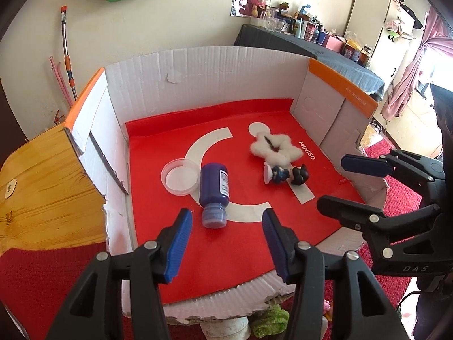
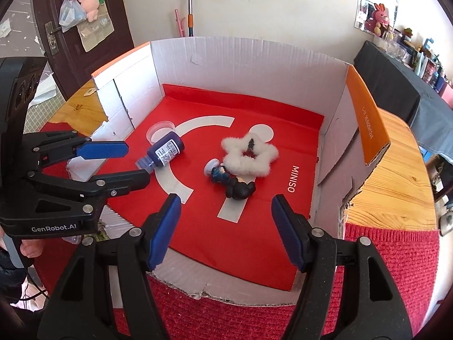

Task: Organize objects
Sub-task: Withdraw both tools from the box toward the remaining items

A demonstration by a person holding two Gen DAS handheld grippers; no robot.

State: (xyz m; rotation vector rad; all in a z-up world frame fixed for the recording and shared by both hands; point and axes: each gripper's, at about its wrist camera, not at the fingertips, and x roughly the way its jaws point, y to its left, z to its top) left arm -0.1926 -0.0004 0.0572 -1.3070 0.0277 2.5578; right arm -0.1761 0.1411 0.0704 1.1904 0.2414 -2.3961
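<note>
A blue bottle (image 1: pixel 213 191) lies on its side on the red mat (image 1: pixel 240 240) inside a low cardboard box (image 1: pixel 198 85), cap toward me. A clear round lid (image 1: pixel 179 177) lies just left of it. A white fluffy star scrunchie (image 1: pixel 274 148) and a small dark figurine (image 1: pixel 286 174) lie to the right. My left gripper (image 1: pixel 226 240) is open and empty, just short of the bottle's cap. My right gripper (image 2: pixel 223 232) is open and empty, in front of the figurine (image 2: pixel 230 180) and scrunchie (image 2: pixel 249 155). The bottle (image 2: pixel 162 153) lies to its left.
The box stands on a wooden table (image 2: pixel 396 187) with a red cloth (image 2: pixel 382 269) at the near edge. A dark-covered side table (image 1: pixel 311 48) with jars stands behind. A door (image 2: pixel 70 42) is at the left.
</note>
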